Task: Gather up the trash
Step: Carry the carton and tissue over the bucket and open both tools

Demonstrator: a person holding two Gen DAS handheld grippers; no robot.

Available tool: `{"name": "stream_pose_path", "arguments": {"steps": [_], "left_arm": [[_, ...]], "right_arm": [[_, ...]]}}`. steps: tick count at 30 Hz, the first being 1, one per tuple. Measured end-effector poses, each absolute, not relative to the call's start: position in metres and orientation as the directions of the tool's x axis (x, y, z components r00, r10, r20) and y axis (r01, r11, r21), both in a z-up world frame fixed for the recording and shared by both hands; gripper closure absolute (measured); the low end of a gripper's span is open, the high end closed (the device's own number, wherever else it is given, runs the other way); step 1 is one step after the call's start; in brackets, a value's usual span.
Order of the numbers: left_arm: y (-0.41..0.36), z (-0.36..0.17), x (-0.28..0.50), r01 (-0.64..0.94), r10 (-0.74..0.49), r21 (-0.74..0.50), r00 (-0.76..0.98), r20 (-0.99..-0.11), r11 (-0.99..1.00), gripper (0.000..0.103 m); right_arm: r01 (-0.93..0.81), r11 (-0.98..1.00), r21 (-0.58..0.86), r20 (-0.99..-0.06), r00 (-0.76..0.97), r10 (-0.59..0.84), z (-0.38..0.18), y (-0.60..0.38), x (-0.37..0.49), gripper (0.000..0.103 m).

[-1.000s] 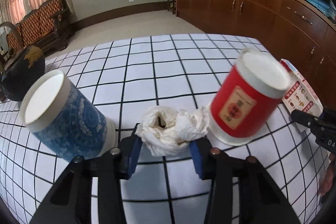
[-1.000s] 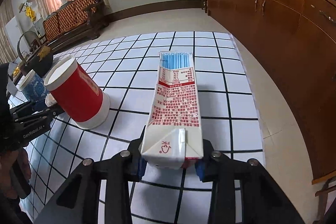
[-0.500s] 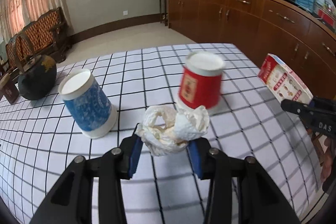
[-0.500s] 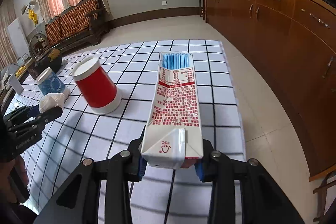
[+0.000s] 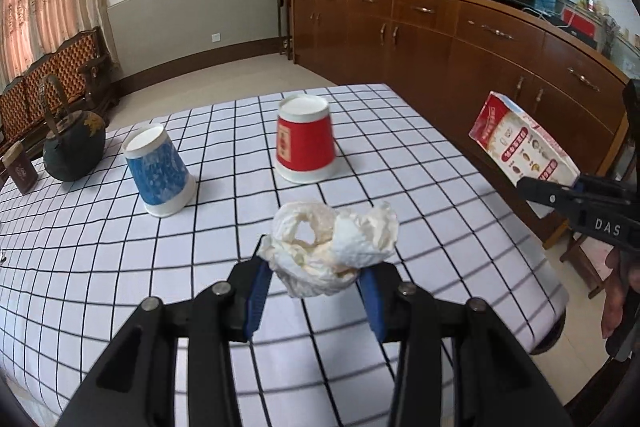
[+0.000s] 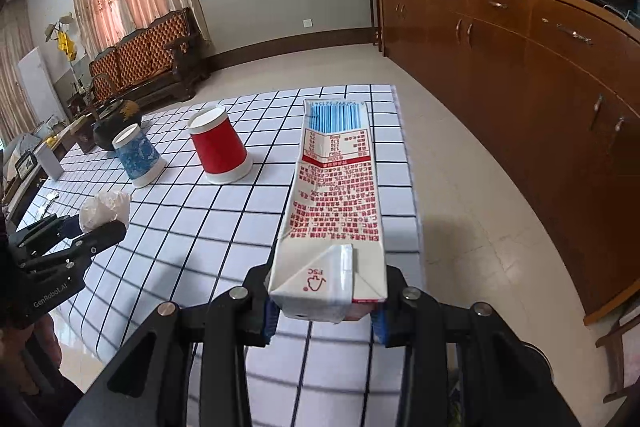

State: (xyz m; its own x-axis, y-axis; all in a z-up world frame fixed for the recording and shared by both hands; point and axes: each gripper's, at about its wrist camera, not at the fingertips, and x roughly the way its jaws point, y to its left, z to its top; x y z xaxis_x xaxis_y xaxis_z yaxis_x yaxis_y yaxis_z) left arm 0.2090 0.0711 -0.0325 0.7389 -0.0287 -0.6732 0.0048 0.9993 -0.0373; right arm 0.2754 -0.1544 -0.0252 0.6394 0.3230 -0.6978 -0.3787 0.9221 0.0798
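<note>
My left gripper (image 5: 314,281) is shut on a crumpled white tissue (image 5: 332,251), held in the air above the checked tablecloth (image 5: 420,163). My right gripper (image 6: 326,307) is shut on a white and red milk carton (image 6: 334,199), held lengthwise above the table's right edge. The carton also shows at the right of the left wrist view (image 5: 520,147), and the tissue at the left of the right wrist view (image 6: 104,209). An upturned red paper cup (image 5: 306,141) and an upturned blue paper cup (image 5: 158,171) stand on the cloth, farther ahead.
A dark teapot (image 5: 74,147) and a small brown box (image 5: 20,169) stand at the table's far left. A long wooden cabinet (image 6: 540,79) runs along the right, with tiled floor (image 6: 460,211) between it and the table. A wooden sofa (image 6: 148,55) stands at the back.
Both grippers have risen and pulled back from the table with their loads. The cups now look smaller and farther away, and more of the room shows.
</note>
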Motion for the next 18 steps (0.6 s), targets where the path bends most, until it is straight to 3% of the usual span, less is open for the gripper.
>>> {"name": "stream_pose_path", "arguments": {"steps": [18], "left_arm": [[0.018,-0.019,0.161,0.117,-0.133,-0.067,0.767,-0.628,0.991,0.060]], "right_arm": [[-0.317,0.946,0.071,-0.668,0.689,0.281,-0.011,-0.215,0.202,0.064]]}}
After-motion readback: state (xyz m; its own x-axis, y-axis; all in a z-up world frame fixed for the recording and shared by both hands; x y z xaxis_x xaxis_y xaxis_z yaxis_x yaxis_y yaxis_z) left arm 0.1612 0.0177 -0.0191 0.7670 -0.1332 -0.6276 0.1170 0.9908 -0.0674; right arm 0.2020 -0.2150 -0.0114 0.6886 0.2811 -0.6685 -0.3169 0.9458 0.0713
